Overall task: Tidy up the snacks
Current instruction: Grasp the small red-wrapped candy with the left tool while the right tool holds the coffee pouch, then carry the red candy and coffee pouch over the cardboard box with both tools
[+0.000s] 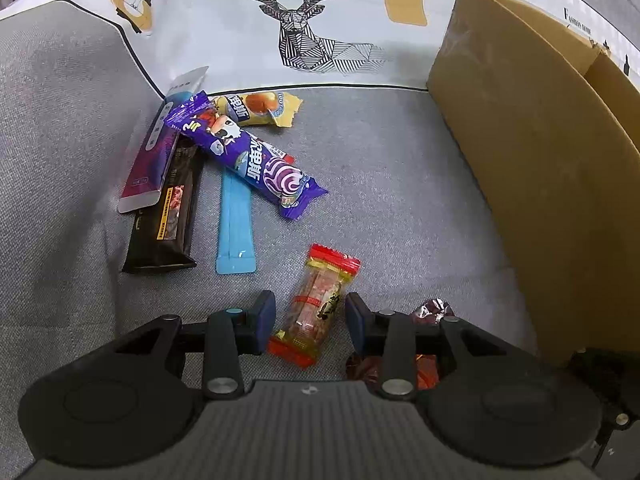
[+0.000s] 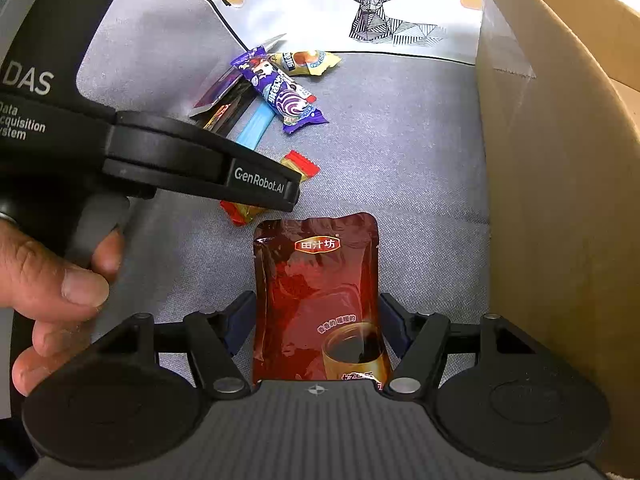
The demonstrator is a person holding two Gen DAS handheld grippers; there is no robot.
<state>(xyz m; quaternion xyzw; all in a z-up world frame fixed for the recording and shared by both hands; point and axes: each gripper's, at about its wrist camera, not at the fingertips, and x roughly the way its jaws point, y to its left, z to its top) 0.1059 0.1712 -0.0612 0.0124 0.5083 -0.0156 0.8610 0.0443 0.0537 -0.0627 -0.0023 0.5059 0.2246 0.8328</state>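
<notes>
The left gripper [image 1: 310,316] stands part open, its fingers [image 1: 266,312] straddling a red-ended candy [image 1: 316,308] without pressing; light, crinkly, best pinched mid-body. The right gripper [image 2: 316,322] brackets a glossy brown pouch [image 2: 316,300], contact unclear; soft, slippery. Both lie on grey fabric [image 1: 400,184], box [image 1: 540,168] right
</notes>
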